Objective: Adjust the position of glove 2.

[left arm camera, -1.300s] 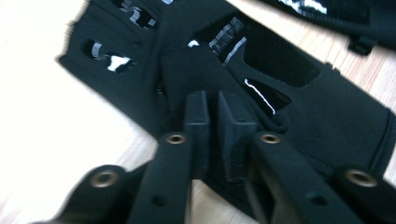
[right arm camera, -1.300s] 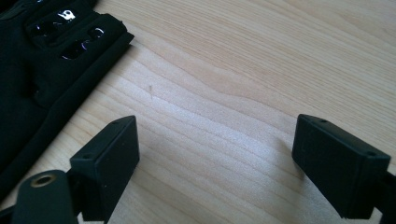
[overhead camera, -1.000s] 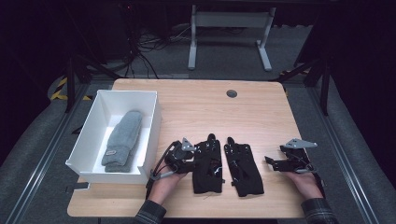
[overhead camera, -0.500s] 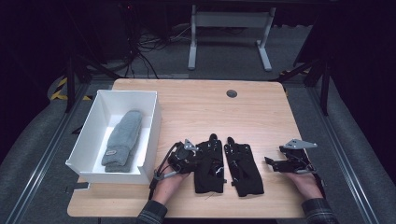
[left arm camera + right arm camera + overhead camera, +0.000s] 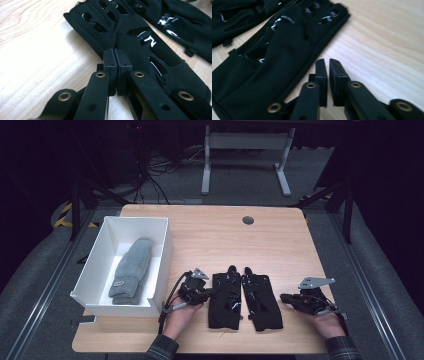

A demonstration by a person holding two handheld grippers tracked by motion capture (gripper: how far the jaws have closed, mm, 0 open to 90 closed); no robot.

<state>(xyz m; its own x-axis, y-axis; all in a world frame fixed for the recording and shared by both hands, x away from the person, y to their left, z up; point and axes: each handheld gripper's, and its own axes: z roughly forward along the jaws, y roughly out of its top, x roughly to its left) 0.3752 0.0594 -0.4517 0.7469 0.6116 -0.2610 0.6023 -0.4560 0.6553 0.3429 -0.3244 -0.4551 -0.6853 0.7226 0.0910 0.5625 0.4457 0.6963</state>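
Note:
Two black gloves lie side by side at the table's front. My left gripper (image 5: 210,292) lies low at the outer edge of the left glove (image 5: 225,302). Its jaws have just been closing and are now shut, pinching that glove's edge (image 5: 140,42), where the fabric creases toward the left gripper (image 5: 116,52). My right gripper (image 5: 282,296) rests on bare wood just right of the right glove (image 5: 262,302). Its jaws have also just been closing. The right gripper (image 5: 326,61) is shut with nothing between its pads, and the right glove (image 5: 282,55) lies beside it, apart.
A white box (image 5: 165,245) stands at the left of the table with a grey knitted mitten (image 5: 131,267) inside. A dark round grommet (image 5: 248,220) sits near the far edge. Bare wooden tabletop (image 5: 225,240) stretches behind the gloves.
Both grippers' jaws have come together, the left on the left glove's edge and the right on nothing. The right gripper has shifted slightly toward the gloves.

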